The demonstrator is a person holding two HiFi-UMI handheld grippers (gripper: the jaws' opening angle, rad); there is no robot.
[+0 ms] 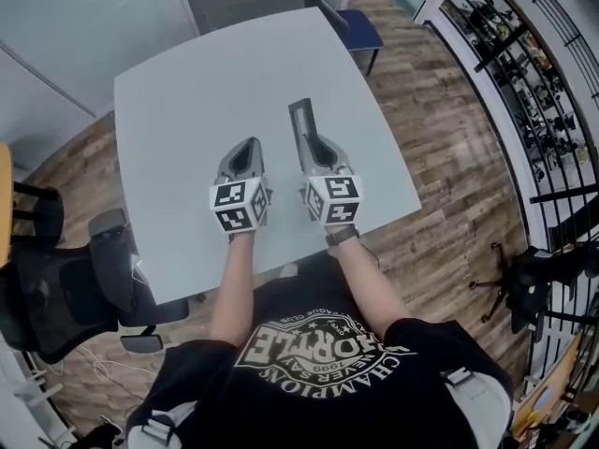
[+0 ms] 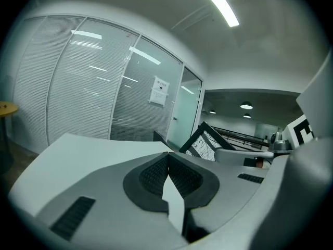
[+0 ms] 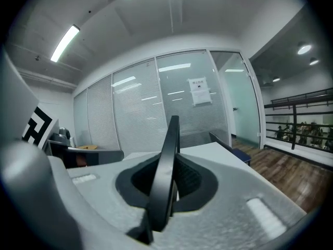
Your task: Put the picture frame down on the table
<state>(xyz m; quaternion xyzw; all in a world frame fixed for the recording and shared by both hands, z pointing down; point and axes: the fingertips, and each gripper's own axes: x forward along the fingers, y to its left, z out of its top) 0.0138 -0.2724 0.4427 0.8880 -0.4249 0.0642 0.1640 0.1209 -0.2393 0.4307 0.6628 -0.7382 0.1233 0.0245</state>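
The picture frame [image 1: 301,124] is a thin dark frame standing on edge above the grey table [image 1: 187,92]. My right gripper [image 1: 316,152] is shut on its near end. In the right gripper view the frame [image 3: 167,165] runs edge-on between the jaws and rises past them. In the left gripper view the frame [image 2: 207,142] shows tilted at the right, its printed face visible. My left gripper [image 1: 248,148] hovers beside the right one, a little to the left. Its jaws [image 2: 167,159] are shut with nothing between them.
A black office chair [image 1: 56,297] stands at the table's near left corner. A blue chair [image 1: 360,28] is at the far right corner. A black railing [image 1: 524,82] runs along the right over wood floor. Glass walls with blinds [image 3: 140,113] stand beyond the table.
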